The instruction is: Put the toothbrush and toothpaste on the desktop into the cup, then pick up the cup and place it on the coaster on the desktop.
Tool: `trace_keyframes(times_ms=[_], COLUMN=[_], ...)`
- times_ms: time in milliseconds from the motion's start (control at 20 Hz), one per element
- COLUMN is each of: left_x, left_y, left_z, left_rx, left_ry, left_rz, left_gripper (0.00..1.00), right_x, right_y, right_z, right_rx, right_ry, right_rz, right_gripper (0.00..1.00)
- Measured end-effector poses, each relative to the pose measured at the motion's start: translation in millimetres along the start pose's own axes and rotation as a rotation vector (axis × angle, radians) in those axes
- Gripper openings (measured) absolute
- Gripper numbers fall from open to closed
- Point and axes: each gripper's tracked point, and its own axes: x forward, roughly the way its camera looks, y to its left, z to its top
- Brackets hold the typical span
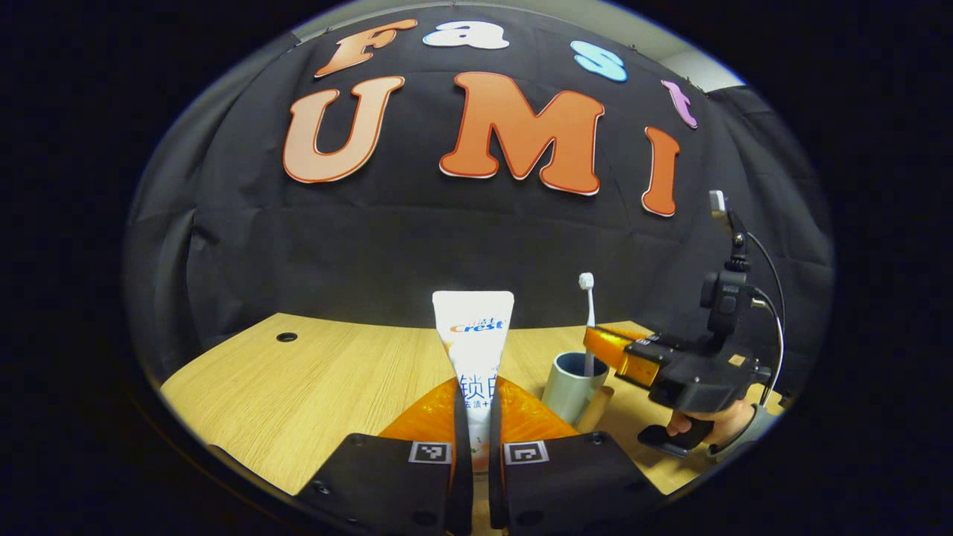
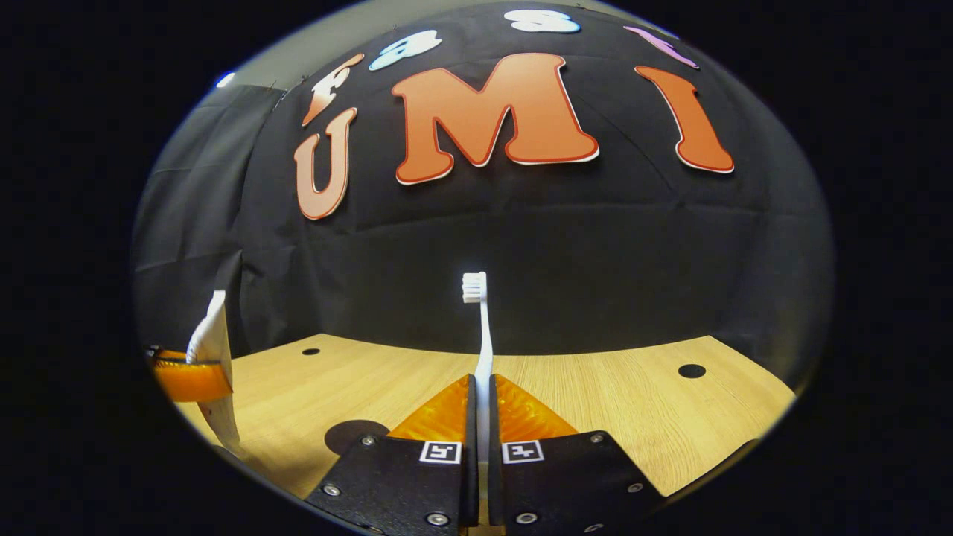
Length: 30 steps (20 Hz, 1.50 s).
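The desktop looks like pale wood or a wood-grain laminate, smooth with a soft sheen. The booth wall is matt cloth, creased in folds. The toothpaste tube looks like smooth plastic with a slight gloss. The toothbrush has a smooth, glossy plastic handle and fine bristles at its head. The cup has a smooth, satin surface, of plastic or ceramic; which, I cannot tell. The round coaster on the desktop looks flat and matt.
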Motion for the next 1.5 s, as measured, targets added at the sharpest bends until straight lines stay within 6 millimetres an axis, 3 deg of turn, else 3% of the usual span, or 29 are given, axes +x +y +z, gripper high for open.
trace_keyframes(times_ms=[250, 500, 800, 950, 1050, 1150, 1500], left_x=[10.2, 28.9, 49.8, 62.1, 70.1, 75.9, 102.1], left_y=[-16.6, -45.1, -87.3, -95.7, -99.7, -103.3, -120.4], left_z=[18.7, 23.3, 24.2, 27.9, 35.5, 42.9, 55.1], left_rx=[-0.002, -0.046, -0.129, -0.155, -0.165, -0.160, -0.115], left_ry=[-0.061, -0.089, -0.126, -0.156, -0.191, -0.226, -0.305], left_rz=[-0.022, -0.092, -0.209, -0.226, -0.232, -0.234, -0.281], left_gripper=[0.12, 0.12, 0.12, 0.12, 0.11, 0.11, 0.11], right_x=[-18.4, -45.5, -79.0, -97.2, -107.6, -117.4, -140.0], right_y=[-12.4, -24.9, -40.7, -49.1, -54.4, -52.1, -49.3], right_z=[-11.6, -4.9, -2.6, -5.3, -7.9, -11.2, -6.8], right_rx=[-0.041, -0.045, -0.063, -0.151, -0.197, -0.185, -0.154], right_ry=[0.065, 0.066, 0.050, 0.034, 0.036, 0.049, 0.016], right_rz=[-0.030, -0.040, -0.056, -0.077, -0.091, -0.076, -0.071], right_gripper=[0.07, 0.14, 0.44, 0.61, 0.65, 0.76, 0.85])
